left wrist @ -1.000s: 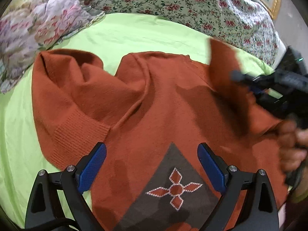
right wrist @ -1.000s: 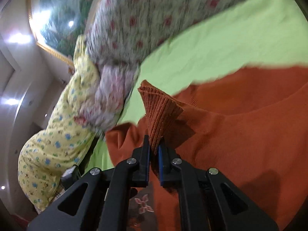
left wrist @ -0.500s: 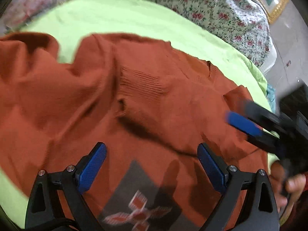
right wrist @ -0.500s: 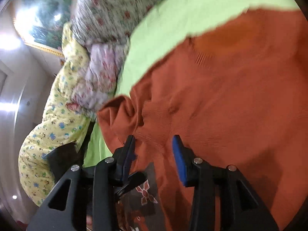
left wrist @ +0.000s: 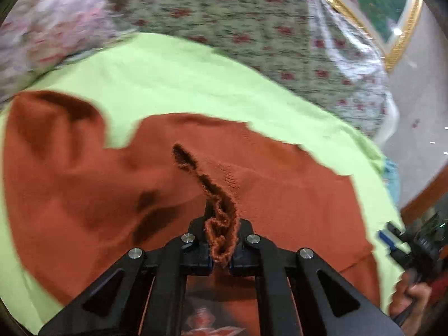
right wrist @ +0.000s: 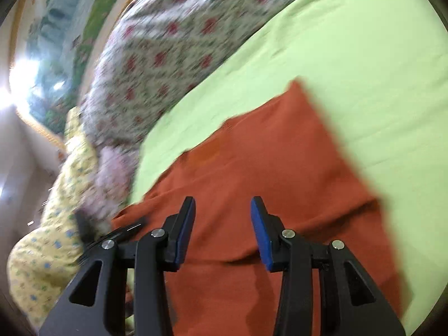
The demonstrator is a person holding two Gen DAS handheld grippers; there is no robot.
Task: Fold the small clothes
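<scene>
Sweater [left wrist: 280, 196] cuff, formerly right's, now in left jaws

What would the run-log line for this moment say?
task: fold clothes | left gripper: shut on sweater cuff | right gripper: open, over sweater, holding nothing | surface: green sheet

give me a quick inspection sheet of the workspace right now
surface: lime green sheet, sweater spread on it
job's things: rust orange sweater, knit edge pinched and lifted
clutter: floral quilt; yellow patterned cloth
grippers: left gripper shut on a sweater edge; right gripper open over the sweater, holding nothing
cables: nothing seen
surroundings: gold-framed picture behind the bed
</scene>
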